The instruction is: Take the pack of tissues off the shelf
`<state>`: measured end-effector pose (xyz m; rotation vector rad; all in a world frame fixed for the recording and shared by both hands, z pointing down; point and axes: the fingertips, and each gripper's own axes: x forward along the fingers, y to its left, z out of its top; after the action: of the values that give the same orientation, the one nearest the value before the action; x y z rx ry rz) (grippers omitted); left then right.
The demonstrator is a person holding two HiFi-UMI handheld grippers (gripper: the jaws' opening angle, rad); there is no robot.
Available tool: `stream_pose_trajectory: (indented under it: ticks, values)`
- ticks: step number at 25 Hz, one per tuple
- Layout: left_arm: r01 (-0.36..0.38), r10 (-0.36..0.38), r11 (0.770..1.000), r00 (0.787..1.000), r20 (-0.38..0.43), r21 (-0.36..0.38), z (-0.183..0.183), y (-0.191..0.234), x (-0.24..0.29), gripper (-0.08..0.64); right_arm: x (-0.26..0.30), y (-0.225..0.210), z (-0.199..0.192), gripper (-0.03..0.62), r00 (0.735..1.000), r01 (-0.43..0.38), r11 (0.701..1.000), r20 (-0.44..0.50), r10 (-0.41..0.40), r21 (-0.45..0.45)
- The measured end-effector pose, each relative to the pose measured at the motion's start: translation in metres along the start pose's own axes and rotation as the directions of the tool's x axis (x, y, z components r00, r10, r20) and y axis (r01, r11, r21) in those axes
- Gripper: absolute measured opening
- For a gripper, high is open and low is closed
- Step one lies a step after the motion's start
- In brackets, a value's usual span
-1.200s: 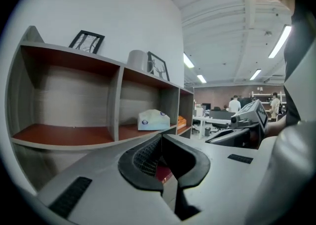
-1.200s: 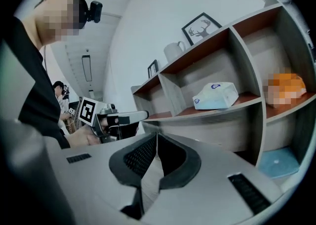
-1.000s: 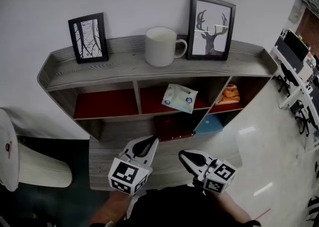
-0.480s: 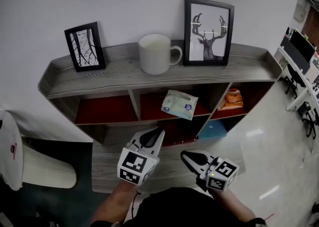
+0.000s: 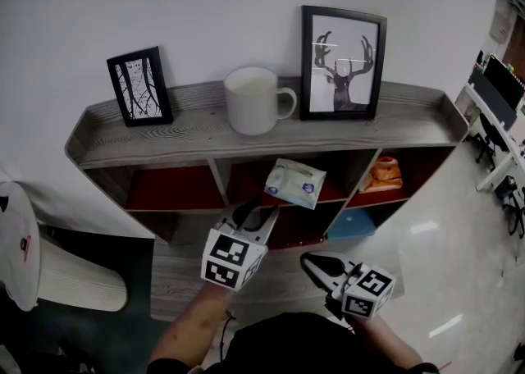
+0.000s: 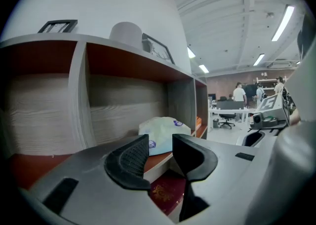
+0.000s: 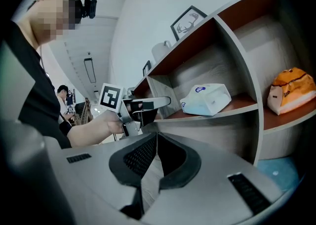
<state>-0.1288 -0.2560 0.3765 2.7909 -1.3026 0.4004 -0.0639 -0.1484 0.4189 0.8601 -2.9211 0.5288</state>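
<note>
A pale green pack of tissues (image 5: 294, 183) lies in the middle compartment of the grey shelf (image 5: 205, 125), sticking out over the red board's front edge. My left gripper (image 5: 257, 216) stands just in front of and below it. Its jaws have just been opening and nothing is between them; the tissue pack (image 6: 160, 133) shows a little beyond the tips of the left gripper (image 6: 161, 146). My right gripper (image 5: 317, 263) hangs lower and to the right, shut and empty. In the right gripper view the tissue pack (image 7: 207, 99) lies up on its board, far from the right gripper (image 7: 156, 142).
On the shelf top stand a small framed picture (image 5: 139, 86), a white mug (image 5: 253, 100) and a deer picture (image 5: 340, 64). An orange packet (image 5: 384, 175) sits in the right compartment, a dark red book (image 5: 292, 229) and a blue item (image 5: 353, 223) below. A white lamp shade (image 5: 20, 256) is at left.
My left gripper has moved up towards the shelf, close to the tissue pack, and its jaws have parted. The right gripper has stayed low and shut.
</note>
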Motion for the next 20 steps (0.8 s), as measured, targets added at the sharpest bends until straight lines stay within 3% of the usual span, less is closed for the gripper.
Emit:
stream_pose_trajectory:
  ticks: [12,20]
  values:
    - [-0.059,0.059,0.998,0.995,-0.077,-0.005,-0.013,0.016,0.041,0.252,-0.007,-0.016,-0.005,0.018,1.000,0.003,1.000,-0.006,-0.003,0.030]
    - [-0.050,0.051,0.999,0.990,-0.129,0.011,-0.022,0.016,0.061,0.261,-0.012,-0.023,-0.006,0.018,1.000,0.009,0.999,-0.005,-0.009,0.046]
